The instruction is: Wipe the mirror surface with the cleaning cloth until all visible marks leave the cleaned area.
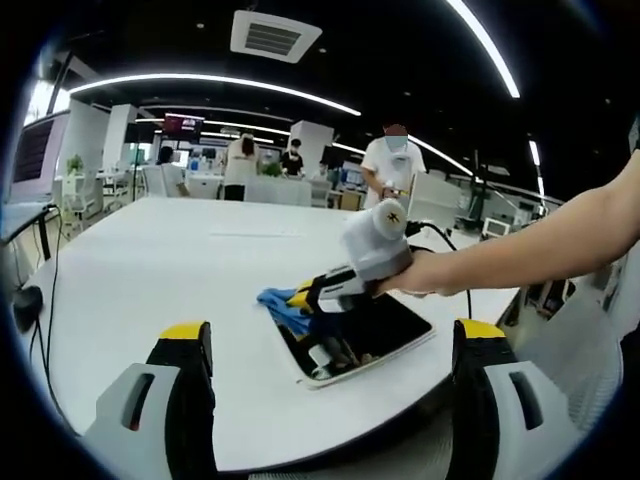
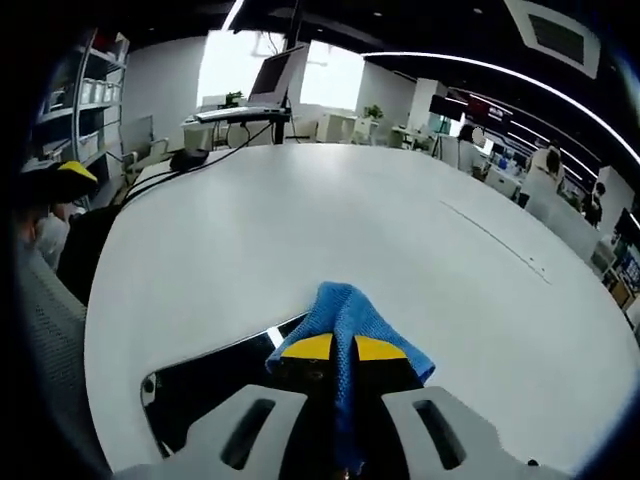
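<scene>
2 grippers are at work here, and only 1 of them is doing the wiping. Low in the right gripper view, the right gripper [image 2: 342,350] has its yellow-tipped jaws pinched onto a fold of the blue cleaning cloth [image 2: 345,312], which bunches up just above the tips and hangs down between them. The mirror [image 2: 215,375] lies flat on the white table [image 2: 330,220], a dark rectangle at lower left of that view, with the cloth resting on its nearer upper edge. In the left gripper view the same scene sits at centre: the right gripper [image 1: 300,296], held by a bare hand [image 1: 420,275] reaching in from the right side of the frame, presses the cloth [image 1: 280,303] onto the upper left corner of the mirror [image 1: 385,325], whose long axis runs from upper left toward lower right. The left gripper [image 1: 330,400] hangs back at the bottom of its own view, jaws spread wide with nothing between them, well apart from the mirror. So the right hand is plainly the nearer one, and most of the glass stretches away from the cloth toward lower right in the left gripper view; I judge the next stroke must travel along that axis. Marks on the glass are too small to make out.
</scene>
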Demonstrator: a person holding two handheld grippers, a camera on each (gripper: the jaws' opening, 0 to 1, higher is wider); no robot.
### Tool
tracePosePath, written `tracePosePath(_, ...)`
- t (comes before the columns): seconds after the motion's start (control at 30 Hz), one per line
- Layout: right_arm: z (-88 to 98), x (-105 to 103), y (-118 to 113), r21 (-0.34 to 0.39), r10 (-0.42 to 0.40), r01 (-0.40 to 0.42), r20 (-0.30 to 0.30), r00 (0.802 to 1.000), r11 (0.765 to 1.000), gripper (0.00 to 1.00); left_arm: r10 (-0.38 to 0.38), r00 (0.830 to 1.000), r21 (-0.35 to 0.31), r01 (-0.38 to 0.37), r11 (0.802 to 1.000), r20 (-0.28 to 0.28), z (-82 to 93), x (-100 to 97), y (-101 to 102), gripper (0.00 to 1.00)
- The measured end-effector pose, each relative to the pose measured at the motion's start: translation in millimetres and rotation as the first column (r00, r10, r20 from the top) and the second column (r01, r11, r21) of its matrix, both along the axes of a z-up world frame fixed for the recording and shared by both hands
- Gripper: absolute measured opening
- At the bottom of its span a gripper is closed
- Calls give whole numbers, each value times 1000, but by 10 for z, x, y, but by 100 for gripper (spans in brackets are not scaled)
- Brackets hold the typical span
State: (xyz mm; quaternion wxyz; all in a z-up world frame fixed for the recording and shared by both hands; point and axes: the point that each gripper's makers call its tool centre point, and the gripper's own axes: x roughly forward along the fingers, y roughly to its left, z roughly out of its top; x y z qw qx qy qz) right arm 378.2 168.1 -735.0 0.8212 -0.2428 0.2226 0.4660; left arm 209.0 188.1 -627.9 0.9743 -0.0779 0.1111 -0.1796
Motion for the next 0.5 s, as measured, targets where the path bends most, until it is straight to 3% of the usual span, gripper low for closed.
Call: tracePosePath(0.5, -8, 50, -336, -30, -28, 28, -3, 1000, 999, 0, 11, 1000, -5, -11, 1000, 14, 19, 9, 14, 99)
